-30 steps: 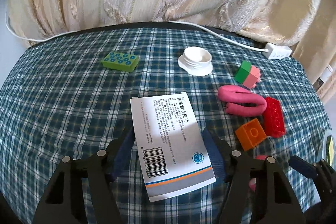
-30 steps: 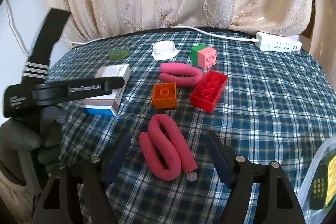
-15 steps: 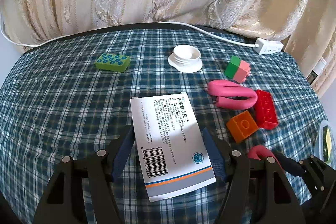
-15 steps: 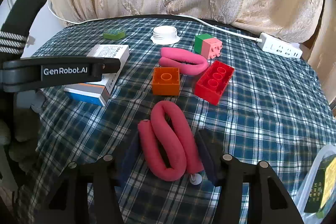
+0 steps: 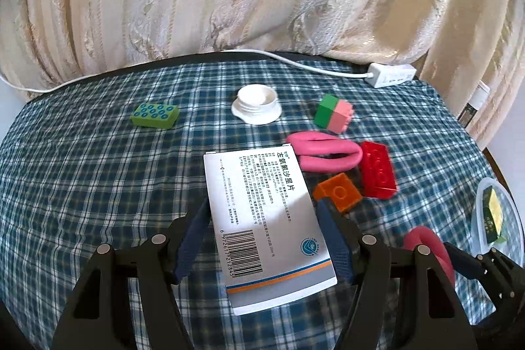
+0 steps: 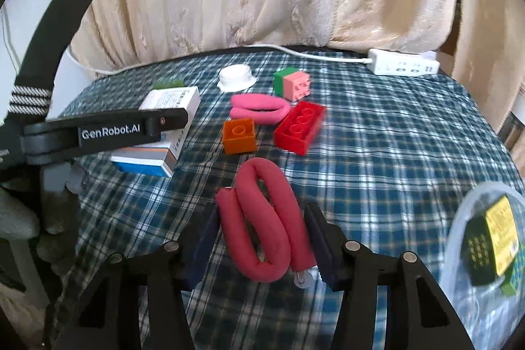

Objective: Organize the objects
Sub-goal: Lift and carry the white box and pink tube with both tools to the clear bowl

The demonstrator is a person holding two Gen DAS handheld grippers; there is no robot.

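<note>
My left gripper [image 5: 262, 218] is shut on a white medicine box [image 5: 259, 202] with a barcode and holds it just above the plaid cloth [image 5: 82, 186]. In the right wrist view the same box [image 6: 170, 100] shows behind the left gripper's black finger [image 6: 131, 130]. My right gripper [image 6: 264, 218] is shut on a dark pink foam roller [image 6: 262, 186], folded into a loop, with both pads against its sides. The roller [image 5: 426, 241] also shows at the lower right of the left wrist view.
On the cloth lie a green brick [image 5: 155, 115], a white cap [image 5: 256, 105], a green-and-pink block [image 5: 334, 113], a light pink roller [image 5: 323, 151], a red brick [image 5: 377, 169] and an orange brick [image 5: 339, 192]. A power strip [image 5: 390, 75] sits at the back. A clear container [image 6: 459, 238] holding a yellow-green box stands at the right.
The right jaws have closed from wide apart onto the dark pink roller. Both hands have shifted a little, and the left still carries the box.
</note>
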